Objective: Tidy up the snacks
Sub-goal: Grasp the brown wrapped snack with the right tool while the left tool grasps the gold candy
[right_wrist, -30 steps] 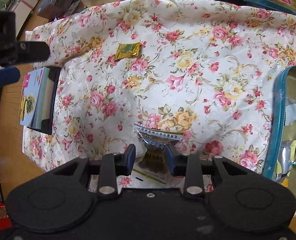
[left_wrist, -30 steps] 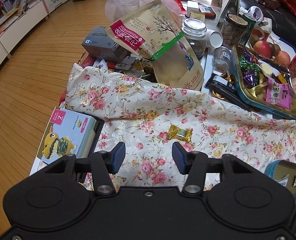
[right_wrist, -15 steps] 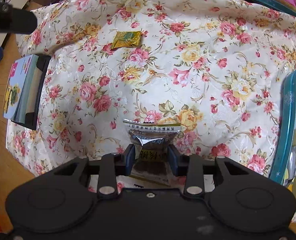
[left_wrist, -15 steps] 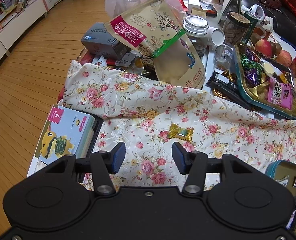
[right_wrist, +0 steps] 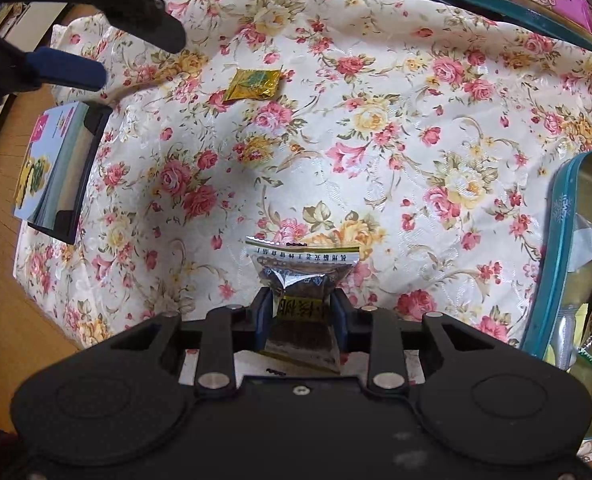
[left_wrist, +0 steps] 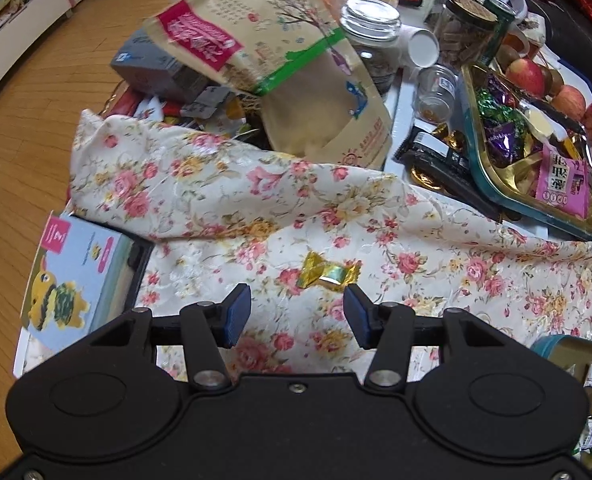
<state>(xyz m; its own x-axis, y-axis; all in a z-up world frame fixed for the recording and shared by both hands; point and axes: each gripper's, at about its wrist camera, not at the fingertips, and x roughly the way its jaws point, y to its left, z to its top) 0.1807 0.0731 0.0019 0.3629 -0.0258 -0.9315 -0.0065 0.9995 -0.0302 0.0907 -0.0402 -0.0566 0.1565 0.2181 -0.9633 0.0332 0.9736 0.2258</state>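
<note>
A gold-wrapped candy (left_wrist: 329, 274) lies on the floral cloth (left_wrist: 256, 208), just ahead of my open left gripper (left_wrist: 297, 314), nearer its right finger. It also shows in the right wrist view (right_wrist: 254, 85). My right gripper (right_wrist: 301, 312) is shut on a clear snack packet (right_wrist: 301, 274) with dark contents and a yellow label, held above the cloth. The left gripper's blue finger (right_wrist: 66, 66) shows at the upper left of the right wrist view. A teal-rimmed tray (left_wrist: 535, 200) of wrapped sweets sits at the far right. A second teal tin (right_wrist: 559, 240) holds snacks at the right.
A large kraft snack bag (left_wrist: 296, 72), glass jars (left_wrist: 371, 36), a grey box (left_wrist: 152, 68), apples (left_wrist: 525, 74) and a black remote (left_wrist: 439, 156) crowd the far side. A children's book (left_wrist: 76, 280) lies on a black tablet at the left table edge. Wooden floor lies beyond.
My left gripper has moved forward and down towards the gold candy. My right gripper has closed tighter on the snack packet and lifted it slightly.
</note>
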